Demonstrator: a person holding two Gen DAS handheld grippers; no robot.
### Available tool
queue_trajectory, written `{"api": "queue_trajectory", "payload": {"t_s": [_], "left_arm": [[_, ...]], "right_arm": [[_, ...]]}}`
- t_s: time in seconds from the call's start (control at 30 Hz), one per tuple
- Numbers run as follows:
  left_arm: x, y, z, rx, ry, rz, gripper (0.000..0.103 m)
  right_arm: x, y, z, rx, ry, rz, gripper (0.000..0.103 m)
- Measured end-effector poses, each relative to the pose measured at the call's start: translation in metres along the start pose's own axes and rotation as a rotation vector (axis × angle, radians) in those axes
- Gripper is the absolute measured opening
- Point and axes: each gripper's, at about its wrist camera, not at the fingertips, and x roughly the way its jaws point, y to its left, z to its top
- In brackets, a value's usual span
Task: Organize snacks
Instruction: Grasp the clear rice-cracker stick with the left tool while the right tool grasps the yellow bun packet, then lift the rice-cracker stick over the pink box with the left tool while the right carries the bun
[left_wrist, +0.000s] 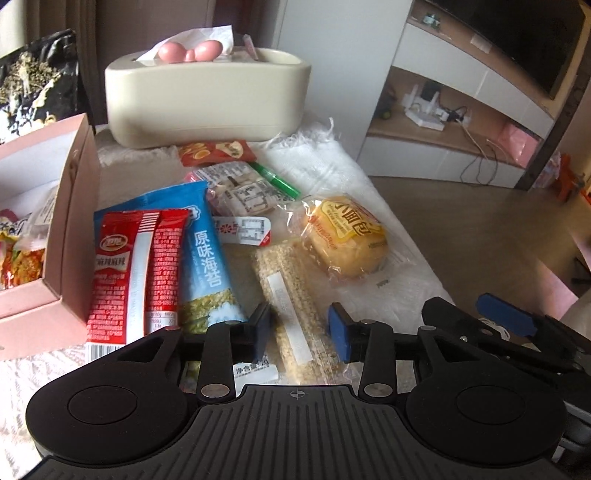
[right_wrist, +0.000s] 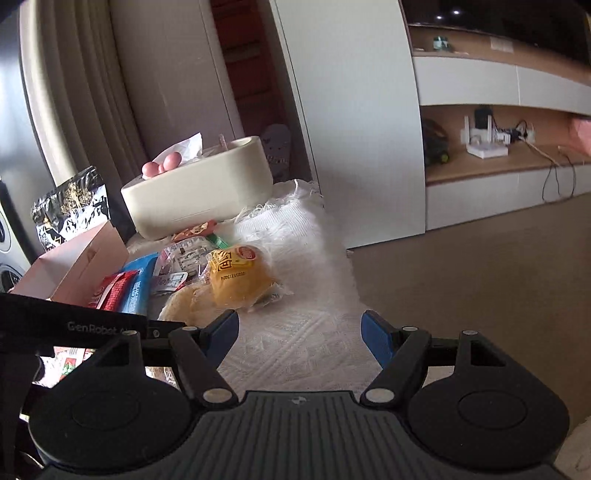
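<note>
Snacks lie on a white cloth. My left gripper (left_wrist: 301, 332) is open, its fingers on either side of a clear pack of sesame bars (left_wrist: 291, 299). Beside it lie a blue seaweed pack (left_wrist: 208, 258), red sachets (left_wrist: 129, 273) and a yellow bun in clear wrap (left_wrist: 345, 240). A pink box (left_wrist: 70, 236) at the left holds several snacks. My right gripper (right_wrist: 299, 332) is open and empty above the cloth, with the yellow bun (right_wrist: 236, 280) just ahead of its left finger. The pink box (right_wrist: 81, 266) shows at the left.
A cream tissue box (left_wrist: 207, 96) stands at the back of the table, also in the right wrist view (right_wrist: 199, 195). A black patterned bag (left_wrist: 37, 81) stands behind the pink box. A green pen (left_wrist: 280, 181) lies among small packets. The table edge drops to the floor at the right.
</note>
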Motion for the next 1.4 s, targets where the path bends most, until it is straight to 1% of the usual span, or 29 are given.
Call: {"api": "queue_trajectory", "payload": {"t_s": [0.27, 0.4, 0.47, 0.5, 0.53, 0.57, 0.63, 0.67, 0.7, 0.77, 0.8, 0.87, 0.9, 0.93, 1.0, 1.13, 1.23, 1.3, 1.4], "left_arm": [[0.01, 0.001, 0.002, 0.024, -0.006, -0.006, 0.045], [0.006, 0.002, 0.001, 0.051, 0.011, -0.029, 0.042], [0.0, 0.006, -0.003, 0.024, 0.006, -0.064, 0.041], [-0.004, 0.01, -0.007, 0.001, 0.0, -0.099, 0.041], [-0.009, 0.013, -0.011, -0.02, -0.006, -0.135, 0.041], [-0.014, 0.015, -0.015, -0.034, -0.014, -0.164, 0.041], [-0.028, 0.017, -0.022, -0.046, -0.042, -0.189, 0.04], [-0.036, 0.019, -0.024, -0.049, -0.058, -0.193, 0.036], [-0.044, 0.02, -0.026, -0.052, -0.071, -0.198, 0.034], [-0.062, 0.024, -0.03, -0.046, -0.084, -0.206, 0.034], [-0.072, 0.026, -0.033, -0.032, -0.091, -0.206, 0.034], [-0.089, 0.032, -0.039, -0.012, -0.1, -0.197, 0.034], [-0.098, 0.036, -0.043, -0.011, -0.104, -0.193, 0.034], [-0.107, 0.041, -0.048, -0.013, -0.109, -0.192, 0.034], [-0.123, 0.051, -0.059, -0.024, -0.118, -0.187, 0.034], [-0.156, 0.071, -0.087, -0.065, -0.132, -0.172, 0.034], [-0.179, 0.09, -0.106, -0.115, -0.142, -0.158, 0.034], [-0.195, 0.101, -0.115, -0.129, -0.162, -0.124, 0.034], [-0.222, 0.116, -0.12, -0.151, -0.219, -0.075, 0.034]], "right_arm": [[0.004, 0.0, -0.002, 0.011, 0.008, -0.007, 0.074], [0.002, 0.004, 0.003, -0.019, -0.003, 0.002, 0.074], [-0.001, 0.011, 0.013, -0.094, -0.047, -0.014, 0.074], [-0.001, 0.015, 0.019, -0.137, -0.066, -0.014, 0.077], [0.001, 0.019, 0.027, -0.183, -0.073, 0.002, 0.082], [0.006, 0.024, 0.036, -0.228, -0.066, 0.03, 0.082], [0.023, 0.031, 0.05, -0.271, -0.033, 0.076, 0.082], [0.034, 0.033, 0.057, -0.269, -0.002, 0.091, 0.082], [0.047, 0.034, 0.062, -0.252, 0.041, 0.111, 0.082], [0.071, 0.034, 0.067, -0.213, 0.127, 0.153, 0.082], [0.079, 0.033, 0.066, -0.196, 0.159, 0.162, 0.08], [0.089, 0.035, 0.06, -0.191, 0.201, 0.149, 0.062], [0.088, 0.037, 0.059, -0.207, 0.208, 0.139, 0.059], [0.084, 0.039, 0.058, -0.213, 0.207, 0.137, 0.055], [0.067, 0.042, 0.059, -0.209, 0.194, 0.157, 0.053], [0.012, 0.059, 0.062, -0.282, 0.136, 0.2, 0.052], [-0.025, 0.079, 0.059, -0.35, 0.113, 0.253, 0.052], [-0.046, 0.093, 0.054, -0.388, 0.111, 0.283, 0.052], [-0.066, 0.116, 0.049, -0.408, 0.144, 0.35, 0.052]]}}
